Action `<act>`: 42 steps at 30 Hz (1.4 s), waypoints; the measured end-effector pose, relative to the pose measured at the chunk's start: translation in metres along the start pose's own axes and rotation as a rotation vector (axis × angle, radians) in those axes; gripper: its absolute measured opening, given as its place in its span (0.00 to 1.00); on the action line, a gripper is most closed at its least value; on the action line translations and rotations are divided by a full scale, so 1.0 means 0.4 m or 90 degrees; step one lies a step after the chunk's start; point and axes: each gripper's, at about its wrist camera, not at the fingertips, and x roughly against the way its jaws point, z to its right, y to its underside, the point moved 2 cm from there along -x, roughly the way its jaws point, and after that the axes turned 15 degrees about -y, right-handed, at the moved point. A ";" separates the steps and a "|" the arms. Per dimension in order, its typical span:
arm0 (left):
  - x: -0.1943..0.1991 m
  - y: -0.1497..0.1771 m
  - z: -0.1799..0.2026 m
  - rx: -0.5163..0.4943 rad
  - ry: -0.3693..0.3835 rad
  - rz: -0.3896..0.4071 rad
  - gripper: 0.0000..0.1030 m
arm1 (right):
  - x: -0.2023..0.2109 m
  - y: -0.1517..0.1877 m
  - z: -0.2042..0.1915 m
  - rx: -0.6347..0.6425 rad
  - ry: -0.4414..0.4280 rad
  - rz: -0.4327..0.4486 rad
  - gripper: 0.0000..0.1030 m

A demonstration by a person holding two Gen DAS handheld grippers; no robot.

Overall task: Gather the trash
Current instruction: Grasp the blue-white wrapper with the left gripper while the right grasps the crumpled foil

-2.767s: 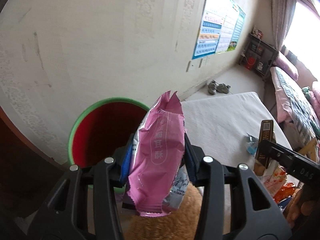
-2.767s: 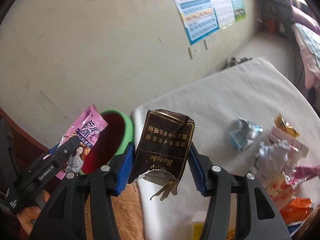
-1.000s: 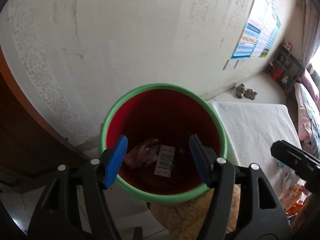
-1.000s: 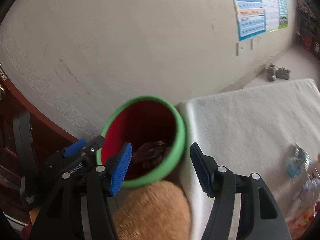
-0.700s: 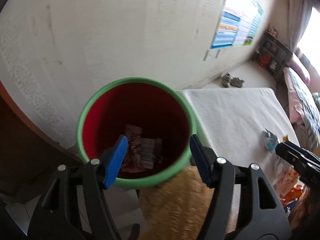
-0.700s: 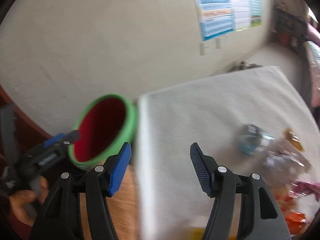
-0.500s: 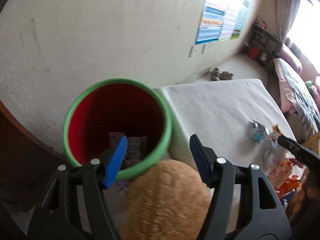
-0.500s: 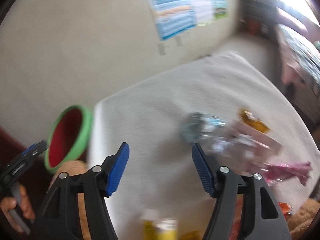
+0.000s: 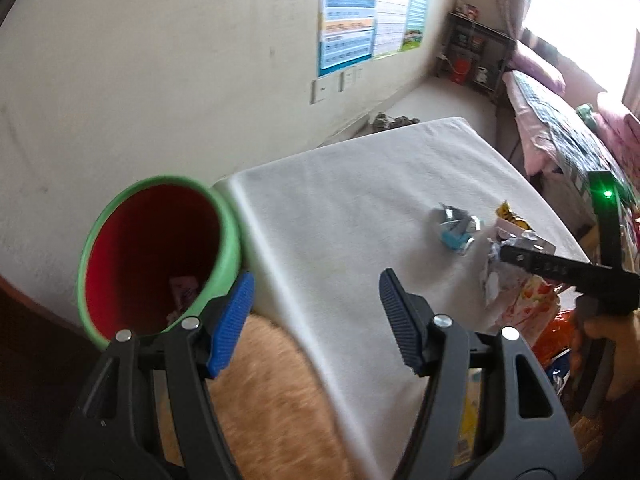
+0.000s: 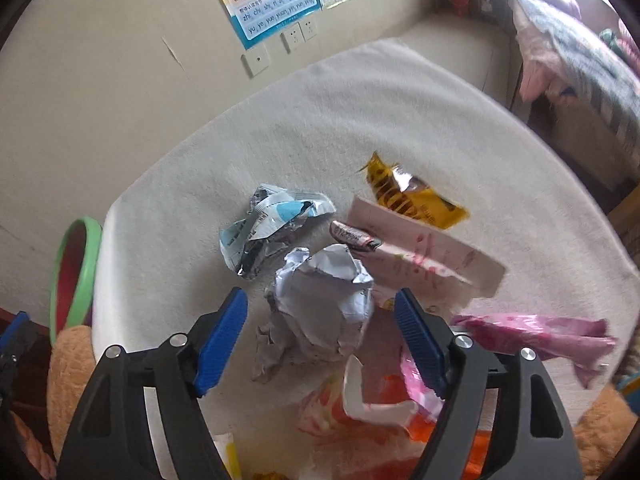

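A green-rimmed bin (image 9: pixel 230 236) with a red inside stands at the left end of the white-covered table (image 9: pixel 340 184), with wrappers (image 9: pixel 182 292) at its bottom. My left gripper (image 9: pixel 316 308) is open and empty, over the table edge beside the bin. My right gripper (image 10: pixel 320 332) is open above a crumpled silver-white wrapper (image 10: pixel 324 300), without touching it. Around that lie a blue-silver wrapper (image 10: pixel 268 232), a yellow wrapper (image 10: pixel 412 196), a pale pink packet (image 10: pixel 424 256), a magenta wrapper (image 10: pixel 536 336) and an orange packet (image 10: pixel 360 420).
A tan furry object (image 9: pixel 272 400) sits below the near table edge, next to the bin. The wall with posters (image 9: pixel 360 28) runs behind the table. A bed (image 9: pixel 560 136) stands at the far right. A hand (image 9: pixel 608 344) holds the right gripper.
Both grippers, open and empty, have swung right from above the bin. The left now looks at the table edge. The right has dropped to just over the trash pile.
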 end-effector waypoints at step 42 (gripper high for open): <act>-0.194 -0.019 0.329 -0.105 0.091 -0.132 0.16 | 0.174 -0.035 0.043 -0.050 -0.081 0.143 0.35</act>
